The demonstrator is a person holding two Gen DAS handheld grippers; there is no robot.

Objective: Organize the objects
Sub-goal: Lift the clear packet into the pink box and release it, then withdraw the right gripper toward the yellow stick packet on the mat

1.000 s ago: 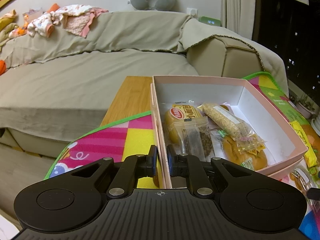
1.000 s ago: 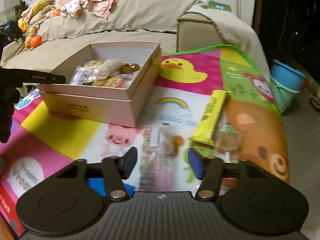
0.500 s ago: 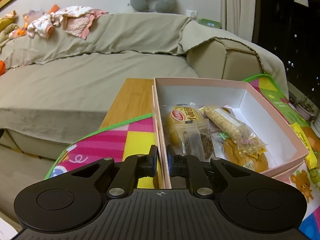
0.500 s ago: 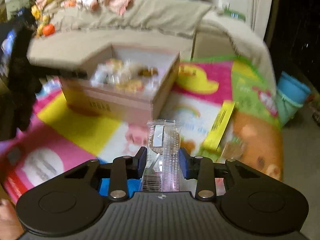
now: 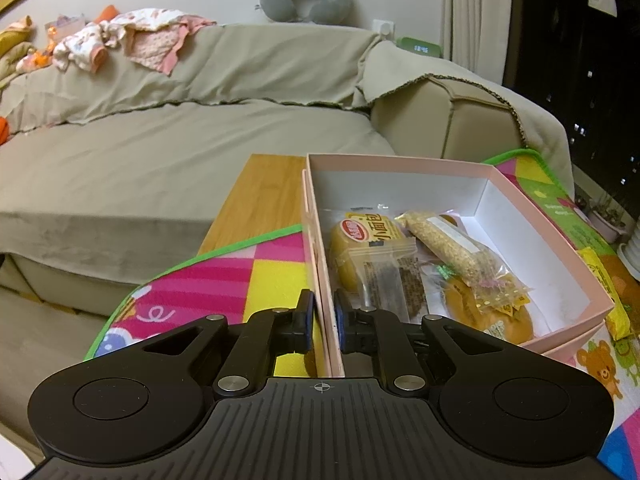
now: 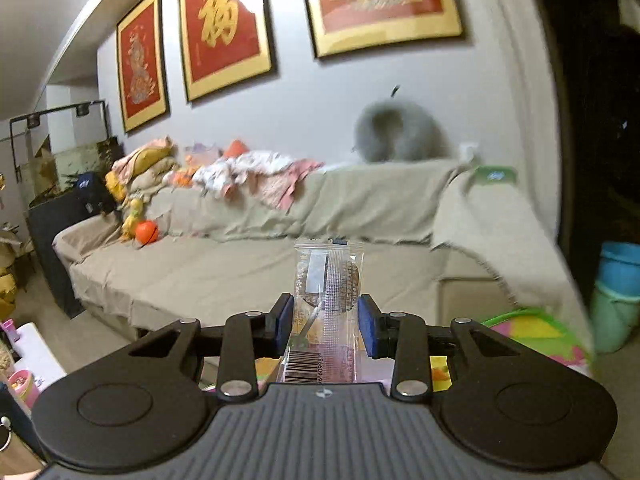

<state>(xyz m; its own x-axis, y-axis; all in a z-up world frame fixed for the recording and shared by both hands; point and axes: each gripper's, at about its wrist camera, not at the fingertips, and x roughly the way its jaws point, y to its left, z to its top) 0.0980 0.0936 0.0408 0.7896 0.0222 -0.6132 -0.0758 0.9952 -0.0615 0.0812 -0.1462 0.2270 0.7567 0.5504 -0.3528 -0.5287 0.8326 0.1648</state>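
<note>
pink box [image 5: 552, 236] w/ white inside, beige sofa [image 5: 168, 152], multicolour play mat [image 5: 224, 280], clear snack pkt [image 6: 326, 300], red-gold framed prints [image 6: 224, 28]

A wooden table [image 5: 262, 196] at center frame carries a colorful play mat [image 5: 224, 284] spread across the lower half, its green edge curling lower left. A pink box [image 5: 532, 216] of wrapped snacks sits on the mat, right of center.

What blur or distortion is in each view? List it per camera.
Left wrist view: sharp; fisheye bends the sofa and pink box edges. Right wrist view: motion blur smears the grey neck pillow and sofa back, while the held snack packet stays fairly crisp; frames bow.
</note>
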